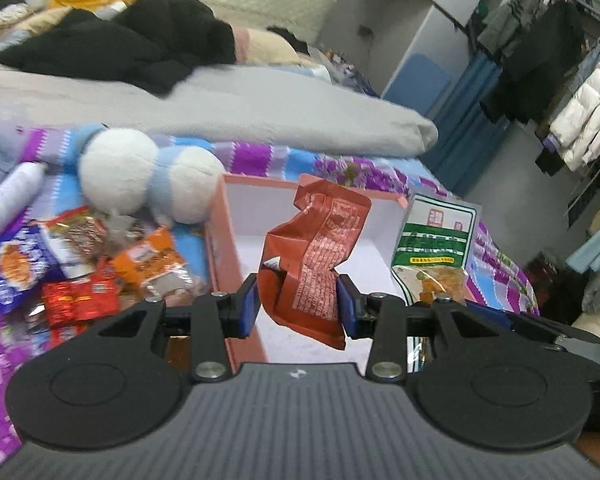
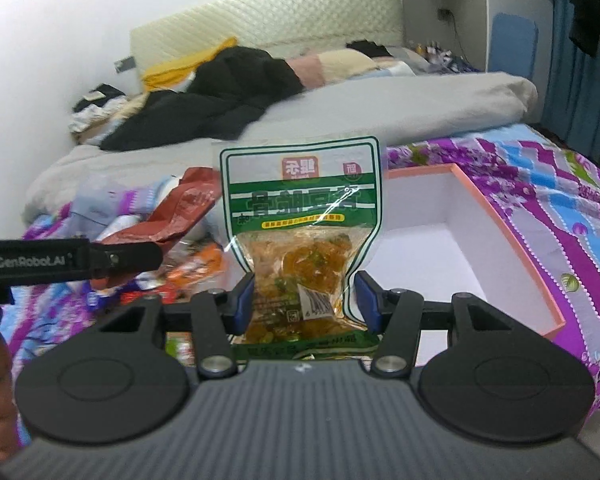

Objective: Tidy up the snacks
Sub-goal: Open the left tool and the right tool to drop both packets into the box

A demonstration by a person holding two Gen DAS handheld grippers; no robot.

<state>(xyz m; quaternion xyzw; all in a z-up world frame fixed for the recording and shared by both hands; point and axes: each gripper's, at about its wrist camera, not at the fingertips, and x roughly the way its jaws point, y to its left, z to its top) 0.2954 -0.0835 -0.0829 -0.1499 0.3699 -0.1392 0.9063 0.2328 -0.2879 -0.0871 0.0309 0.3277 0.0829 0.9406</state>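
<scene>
My left gripper (image 1: 298, 306) is shut on a crumpled red-brown snack packet (image 1: 314, 256) and holds it above the pink box (image 1: 216, 240) with the white inside. My right gripper (image 2: 305, 300) is shut on a green-and-clear pouch (image 2: 302, 216) of yellow pickled food, held upright at the box's left part (image 2: 512, 240). The pouch also shows in the left wrist view (image 1: 436, 236), at the box's right side. The red-brown packet (image 2: 184, 210) and the left gripper's body (image 2: 72, 260) show at the left of the right wrist view.
A pile of small snack packets (image 1: 80, 268) lies on the purple-and-blue patterned sheet (image 1: 260, 152) left of the box, next to a white-and-blue plush toy (image 1: 148, 172). A grey duvet (image 1: 220, 100) and black clothing (image 1: 132, 44) lie behind. A clothes rack (image 1: 560, 80) stands at the right.
</scene>
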